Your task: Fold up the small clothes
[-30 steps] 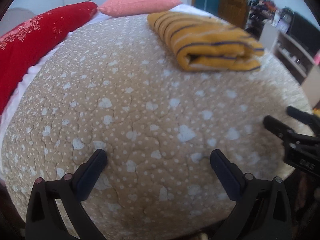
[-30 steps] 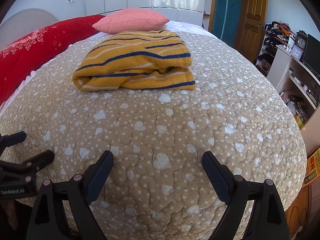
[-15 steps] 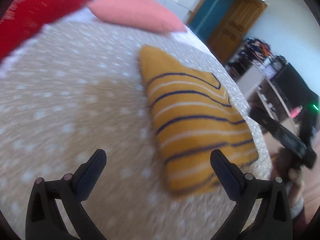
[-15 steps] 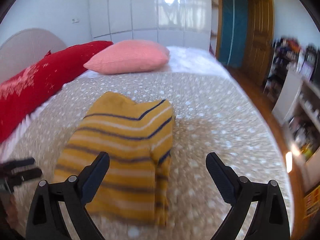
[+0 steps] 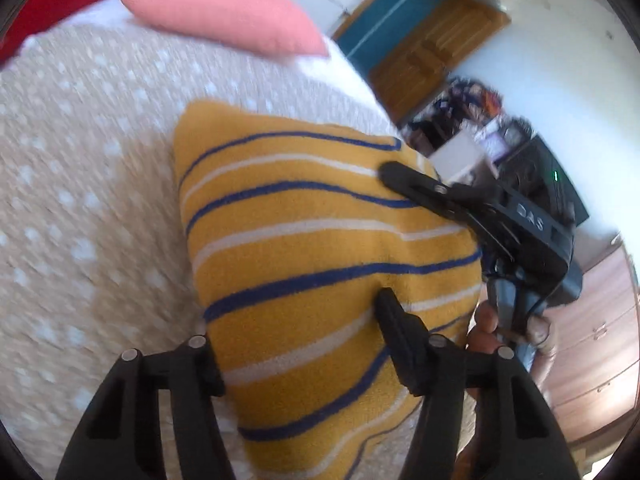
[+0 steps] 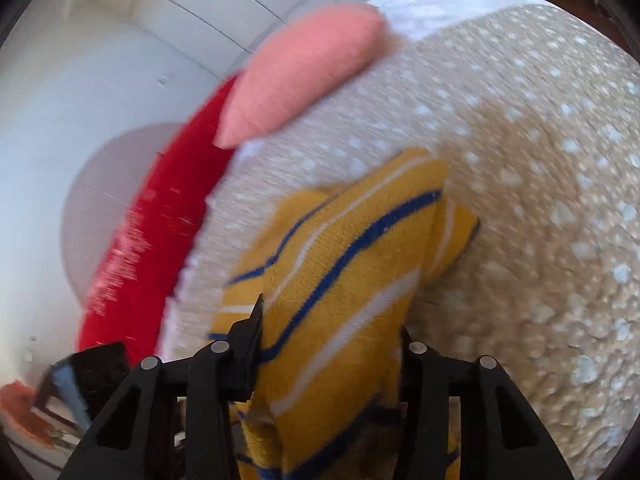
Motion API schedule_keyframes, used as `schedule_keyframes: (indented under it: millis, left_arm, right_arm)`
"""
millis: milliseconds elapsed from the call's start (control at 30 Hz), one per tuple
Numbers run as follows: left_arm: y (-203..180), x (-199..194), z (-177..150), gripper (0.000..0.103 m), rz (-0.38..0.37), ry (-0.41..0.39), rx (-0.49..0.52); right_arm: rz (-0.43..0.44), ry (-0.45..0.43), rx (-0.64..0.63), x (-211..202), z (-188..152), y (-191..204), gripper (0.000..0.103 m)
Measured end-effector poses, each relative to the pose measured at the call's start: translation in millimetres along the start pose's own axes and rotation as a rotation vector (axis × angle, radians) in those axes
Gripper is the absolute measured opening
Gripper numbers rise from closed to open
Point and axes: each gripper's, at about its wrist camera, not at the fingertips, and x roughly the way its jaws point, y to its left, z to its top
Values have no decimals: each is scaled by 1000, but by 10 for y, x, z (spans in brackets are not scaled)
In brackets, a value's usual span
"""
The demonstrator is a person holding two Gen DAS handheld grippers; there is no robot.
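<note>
A folded yellow garment with blue and white stripes lies on the beige dotted quilt. My left gripper is closing its jaws on the near end, one finger at the fold's edge and the other dug into the top. My right gripper is closing too, and the garment bulges up between its pads. In the left wrist view one of the right gripper's fingers lies across the garment's far side, and a person's hand holds its handle.
A pink pillow and a long red cushion lie at the head of the bed, in front of a pale round headboard. Beyond the bed's right edge are a wooden door, cluttered shelves and wooden drawers.
Both grippers have swung in from the foot of the bed to the garment and rolled. Their wide-open jaws have narrowed onto its two ends.
</note>
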Motion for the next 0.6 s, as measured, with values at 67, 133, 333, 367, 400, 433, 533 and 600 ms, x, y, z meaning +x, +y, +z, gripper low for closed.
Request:
schedule_keyframes:
  millis: [67, 133, 333, 367, 400, 433, 533, 600]
  left_arm:
    - [-1, -162, 127, 62, 54, -27, 26]
    - [36, -271, 175, 68, 176, -54, 40]
    - [326, -739, -208, 75, 332, -127, 1]
    - [350, -837, -302, 77, 355, -151, -4]
    - [346, -934, -422, 79, 377, -177, -13]
    - [359, -1014, -505, 80, 391, -198, -21]
    - [328, -1300, -847, 81, 412, -256, -34]
    - [228, -1499, -1040, 83, 446, -311, -19]
  right_arm:
    - [28, -42, -8, 7, 59, 119, 52]
    - [-50, -68, -20, 126, 69, 171, 69]
    - [-263, -87, -69, 131, -213, 202, 70]
    - [-288, -84, -116, 111, -270, 305, 70]
    - [-311, -83, -162, 86, -340, 401, 70]
    - [-342, -92, -227, 23, -441, 535, 70]
    - [-395, -107, -386, -3, -679, 900, 70]
    - [-366, -76, -412, 56, -799, 994, 70]
